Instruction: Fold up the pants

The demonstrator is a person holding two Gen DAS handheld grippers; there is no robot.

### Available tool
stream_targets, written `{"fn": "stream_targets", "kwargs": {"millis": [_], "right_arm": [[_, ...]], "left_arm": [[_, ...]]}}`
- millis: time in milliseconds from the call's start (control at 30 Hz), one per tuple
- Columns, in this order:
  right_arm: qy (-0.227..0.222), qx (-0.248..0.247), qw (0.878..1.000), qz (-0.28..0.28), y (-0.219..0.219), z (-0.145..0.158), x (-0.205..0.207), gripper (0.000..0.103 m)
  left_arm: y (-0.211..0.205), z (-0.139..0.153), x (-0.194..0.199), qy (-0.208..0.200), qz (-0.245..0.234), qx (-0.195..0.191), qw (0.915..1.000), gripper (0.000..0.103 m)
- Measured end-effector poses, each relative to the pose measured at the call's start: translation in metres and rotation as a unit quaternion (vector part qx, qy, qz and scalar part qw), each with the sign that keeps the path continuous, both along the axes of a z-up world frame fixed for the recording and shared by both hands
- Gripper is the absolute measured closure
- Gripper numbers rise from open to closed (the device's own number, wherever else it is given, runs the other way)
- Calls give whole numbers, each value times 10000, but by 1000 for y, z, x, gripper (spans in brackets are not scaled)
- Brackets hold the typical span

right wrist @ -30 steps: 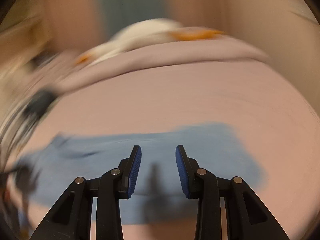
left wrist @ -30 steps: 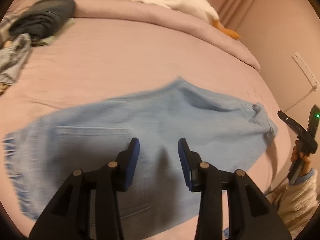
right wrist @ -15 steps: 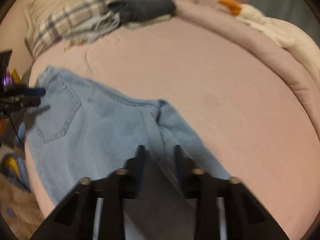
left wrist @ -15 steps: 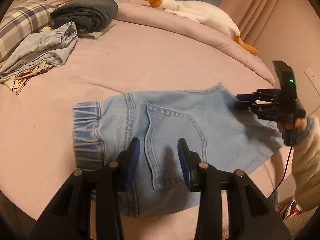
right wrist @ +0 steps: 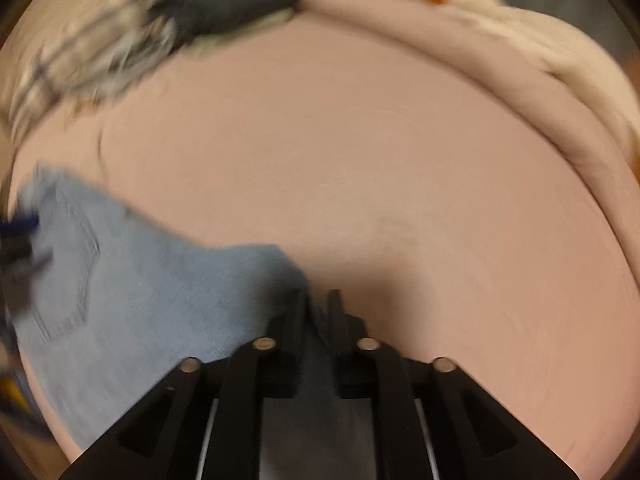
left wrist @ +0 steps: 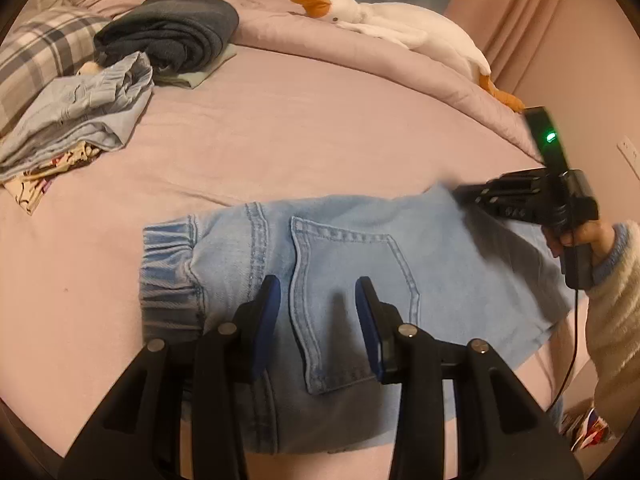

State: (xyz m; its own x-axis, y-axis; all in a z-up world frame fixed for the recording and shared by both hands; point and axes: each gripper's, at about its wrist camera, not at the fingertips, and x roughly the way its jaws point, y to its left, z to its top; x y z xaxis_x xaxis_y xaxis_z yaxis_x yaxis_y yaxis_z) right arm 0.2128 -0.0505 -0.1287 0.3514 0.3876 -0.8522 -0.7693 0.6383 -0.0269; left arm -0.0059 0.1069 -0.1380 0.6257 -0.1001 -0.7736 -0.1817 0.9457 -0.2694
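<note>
I see the light-blue pants [left wrist: 360, 256] lying flat on the pink bed [left wrist: 320, 128], back pocket up, elastic waistband toward the pile of folded clothes [left wrist: 100, 92]. My left gripper [left wrist: 316, 312] hovers over the pocket, fingers spread with nothing between them. My right gripper [right wrist: 318, 308] has its fingers drawn close together, pinching the pants' far edge, on the plush goose's [left wrist: 400, 28] side.

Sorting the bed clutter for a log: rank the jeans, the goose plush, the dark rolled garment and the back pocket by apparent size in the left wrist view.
1. Light blue jeans, though nearness to the camera inflates them.
2. Goose plush.
3. Dark rolled garment, near the goose plush in area, so this pair is unsure.
4. Back pocket, part of the jeans.
</note>
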Motion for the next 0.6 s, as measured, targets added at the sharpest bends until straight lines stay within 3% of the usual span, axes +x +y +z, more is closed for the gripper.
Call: {"fn": "stream_targets", "kwargs": {"millis": [67,133,200,267,400,500,600], "right_arm": [[-327,693,9950,-639,-35,21,-17,65],[-178,1470,9840,-990,-73,33,-35,55],[-2,1905,9732,-1288,-117,35,-56,55],[-16,1752,9695,-1714,-163,28,-72,55],[300,1408,9573,-2507,-232,1,-92,55],[481,501,9509,-3015,-255,-32,-100,56],[313,698,9422,-3262,-271,-27,-115,58]], "left_arm": [[2,2,-3,14,-11,-52,10000,65],[2,8,-10,-27,-7,-58,10000,64],[1,18,-18,-141,19,-34,9999,58],[3,28,-28,-268,35,-194,9994,53],[5,30,-46,-248,35,-1035,9943,53],[-1,25,-58,-132,101,-1374,9904,53],[-3,21,-72,-1,357,-1443,9889,53]]}}
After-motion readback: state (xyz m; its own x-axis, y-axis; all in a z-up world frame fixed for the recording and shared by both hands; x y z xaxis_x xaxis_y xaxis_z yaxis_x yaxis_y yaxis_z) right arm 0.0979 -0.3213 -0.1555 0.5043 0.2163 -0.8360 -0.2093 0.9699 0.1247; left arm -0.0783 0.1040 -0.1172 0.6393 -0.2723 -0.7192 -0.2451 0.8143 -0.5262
